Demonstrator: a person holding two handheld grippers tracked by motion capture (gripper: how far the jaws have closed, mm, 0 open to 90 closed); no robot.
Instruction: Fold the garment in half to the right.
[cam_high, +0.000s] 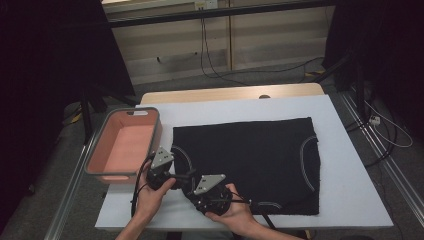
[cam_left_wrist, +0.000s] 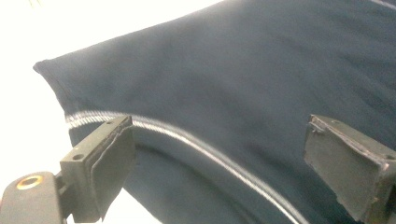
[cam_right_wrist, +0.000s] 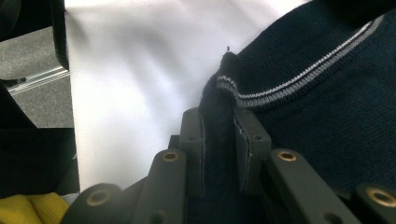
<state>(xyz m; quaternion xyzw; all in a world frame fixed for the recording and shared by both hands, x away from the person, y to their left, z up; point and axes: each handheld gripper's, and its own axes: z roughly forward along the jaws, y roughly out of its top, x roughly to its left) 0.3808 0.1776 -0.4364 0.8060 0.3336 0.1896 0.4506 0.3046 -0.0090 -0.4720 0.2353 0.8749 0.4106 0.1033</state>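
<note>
A pink tub (cam_high: 122, 145) sits at the table's (cam_high: 350, 190) left. Beside it, the left gripper (cam_high: 172, 170) hovers spread over the black garment (cam_high: 245, 160), which lies flat mid-table. The right gripper (cam_high: 200, 192) pinches its near-left edge.

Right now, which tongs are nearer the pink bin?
Left. The left tongs hang open over the black garment's corner right beside the pink bin; the right tongs pinch the garment's hem farther away.

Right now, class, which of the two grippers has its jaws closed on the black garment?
The right gripper: its pads pinch a fold of the black garment at the striped edge. The left gripper hovers over the cloth with jaws wide apart.
</note>
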